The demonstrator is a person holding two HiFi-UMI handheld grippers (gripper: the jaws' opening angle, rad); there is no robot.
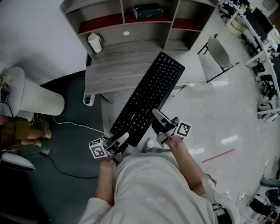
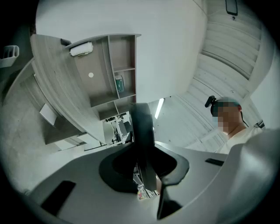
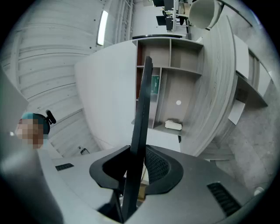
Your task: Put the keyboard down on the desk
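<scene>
Aloft, not yet set down: black flat plastic keyboard [image 1: 148,98], slanting from just in front of the person's body up towards the grey wood-grain bench [image 1: 118,65]. Far end over the bench's front part as seen from above, near end gripped. Left tool [image 1: 117,142] pinching the near corner, right tool [image 1: 161,124] pinching the long side just beside it. In the left gripper view, keyboard [image 2: 143,131] edge-on between pressed pads; in the right gripper view, keyboard [image 3: 141,122] likewise.

Risks, as a judgement: both grips bunched at one end, leaving a long unsupported span. Likely to sag, twist or slip through the pads if tilted further or swung fast. Far corner liable to strike the bench's front edge if brought in too low. With an uneven release, one end probably down first with a slap.

Room: broad bare stretch of bench top ahead, seemingly enough for laying flat. Limits at the back: shelved hutch [image 1: 124,11] and, at the left rear, small white object [image 1: 95,42]; best kept short of both. White chair [image 1: 218,52] well apart on the right.
</scene>
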